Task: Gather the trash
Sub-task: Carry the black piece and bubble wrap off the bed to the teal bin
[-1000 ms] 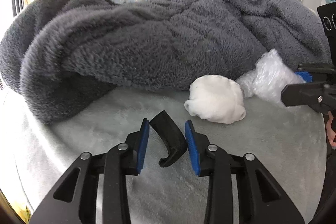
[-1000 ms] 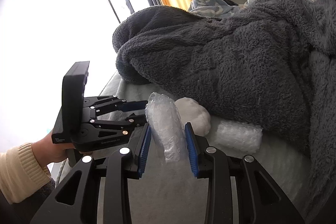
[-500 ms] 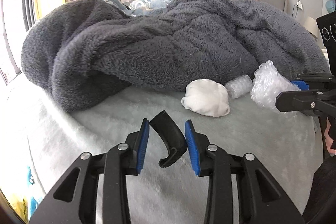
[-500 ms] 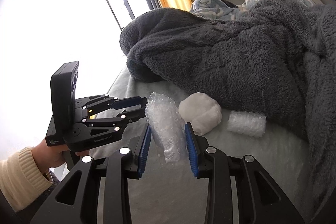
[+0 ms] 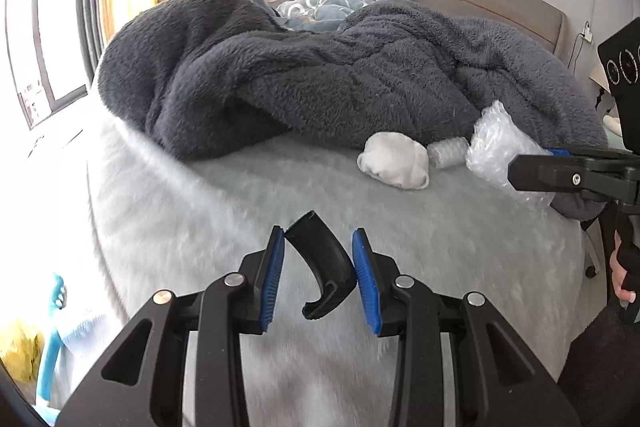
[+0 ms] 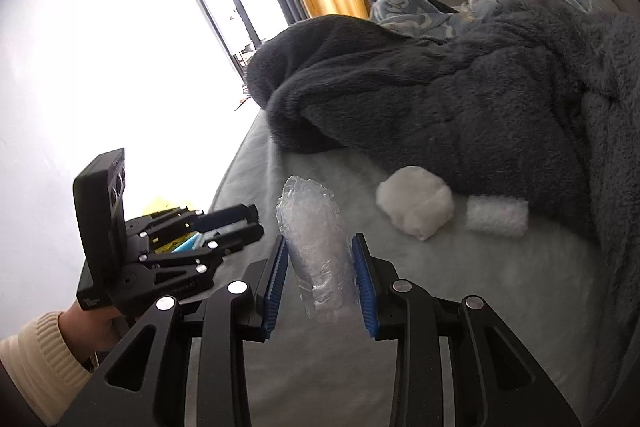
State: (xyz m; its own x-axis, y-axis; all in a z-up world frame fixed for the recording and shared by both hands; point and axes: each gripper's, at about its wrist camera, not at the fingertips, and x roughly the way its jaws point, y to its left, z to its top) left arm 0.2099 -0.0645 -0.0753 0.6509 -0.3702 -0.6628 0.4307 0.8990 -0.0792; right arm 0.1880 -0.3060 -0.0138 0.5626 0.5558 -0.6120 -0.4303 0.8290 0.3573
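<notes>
The left gripper (image 5: 318,269) is clamped on a curved black plastic piece (image 5: 322,267), pinched between its blue pads above the pale grey bed (image 5: 240,211). The right gripper (image 6: 320,273) grips a crumpled wad of clear bubble wrap (image 6: 316,247) that sticks up past the pads – its jaws closed onto it. Farther off on the bed, near the edge of the dark grey fleece blanket (image 5: 340,79), lie a white balled-up cloth (image 5: 394,165) and, just right of it, a small bubble-wrap roll (image 5: 448,153) – both untouched
</notes>
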